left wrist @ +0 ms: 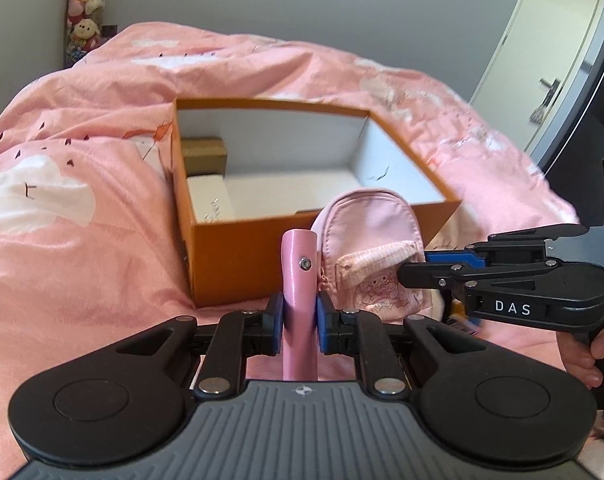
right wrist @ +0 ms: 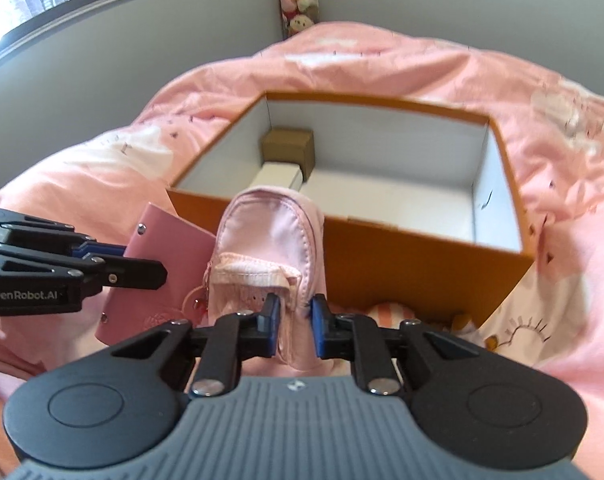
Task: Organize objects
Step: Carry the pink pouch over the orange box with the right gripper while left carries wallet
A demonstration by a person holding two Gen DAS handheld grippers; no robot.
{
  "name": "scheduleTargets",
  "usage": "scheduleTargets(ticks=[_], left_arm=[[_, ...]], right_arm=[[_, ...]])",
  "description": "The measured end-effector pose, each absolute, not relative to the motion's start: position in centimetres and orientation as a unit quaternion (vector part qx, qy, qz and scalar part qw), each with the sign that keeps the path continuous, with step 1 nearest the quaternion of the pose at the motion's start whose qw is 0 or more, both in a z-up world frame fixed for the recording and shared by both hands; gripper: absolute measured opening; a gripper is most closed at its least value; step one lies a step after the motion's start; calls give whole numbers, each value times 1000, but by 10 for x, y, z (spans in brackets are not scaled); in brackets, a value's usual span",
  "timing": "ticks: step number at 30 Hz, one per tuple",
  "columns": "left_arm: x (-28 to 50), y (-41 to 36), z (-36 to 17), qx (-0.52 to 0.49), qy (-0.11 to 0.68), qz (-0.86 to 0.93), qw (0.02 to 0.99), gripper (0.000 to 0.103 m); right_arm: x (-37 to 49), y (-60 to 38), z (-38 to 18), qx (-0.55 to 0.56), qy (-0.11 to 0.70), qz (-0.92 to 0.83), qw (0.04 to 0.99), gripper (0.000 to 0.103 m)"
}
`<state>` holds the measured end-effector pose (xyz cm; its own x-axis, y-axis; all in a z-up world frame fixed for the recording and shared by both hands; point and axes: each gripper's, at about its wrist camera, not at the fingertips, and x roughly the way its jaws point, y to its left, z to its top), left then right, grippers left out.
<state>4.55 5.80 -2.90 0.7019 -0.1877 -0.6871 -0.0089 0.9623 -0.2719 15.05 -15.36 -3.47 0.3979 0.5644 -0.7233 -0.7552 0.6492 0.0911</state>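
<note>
Left gripper (left wrist: 297, 316), bottom centre of left view, is clamped tight on a pink wallet (left wrist: 298, 280) held edge-up; in the right view the same wallet (right wrist: 161, 276) shows at left as a flat snap-closed flap. Right gripper (right wrist: 294, 326), bottom centre of right view, is pinched on the lower edge of a small pink pouch (right wrist: 267, 248) shaped like a backpack, jaws narrow with fabric between the pads. Both items sit just in front of the orange box (left wrist: 237, 260), centre frame, on the pink duvet (left wrist: 81, 128). Inside the box, at its left end: a brown carton (right wrist: 287, 148) and a white box (right wrist: 277, 176). The pouch looks soft, light and floppy, so it will likely sag from an edge grip; top seam or body is the better hold. The wallet looks stiff and smooth, may slip or pivot; grip mid-flap. Hard to read: pouch print is blurred, striped toy (right wrist: 388, 312) behind the pouch is mostly hidden, box's near inner wall is out of sight, and the person's hand (left wrist: 590, 354) is cut off at the right edge.
</note>
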Motion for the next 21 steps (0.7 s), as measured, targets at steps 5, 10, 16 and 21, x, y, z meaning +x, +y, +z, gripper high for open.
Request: scheduleTargets(ticks=[5,10,16,21], left_arm=[[43,60,-10,-144,361,-59,919,18],[47,66,14,-163,341,-76,923,18],[77,81,42,-181,317,-91,927,18],[126,94,46,-186,306,-76,931,18]], right_arm=[[148,-160,-9,-128,352,406,833,16],[150,-166,15,-120,330,409,842,15],[166,-171,47,-111,294,412,855,14],[203,-168,55,-87,284,396,869,14]])
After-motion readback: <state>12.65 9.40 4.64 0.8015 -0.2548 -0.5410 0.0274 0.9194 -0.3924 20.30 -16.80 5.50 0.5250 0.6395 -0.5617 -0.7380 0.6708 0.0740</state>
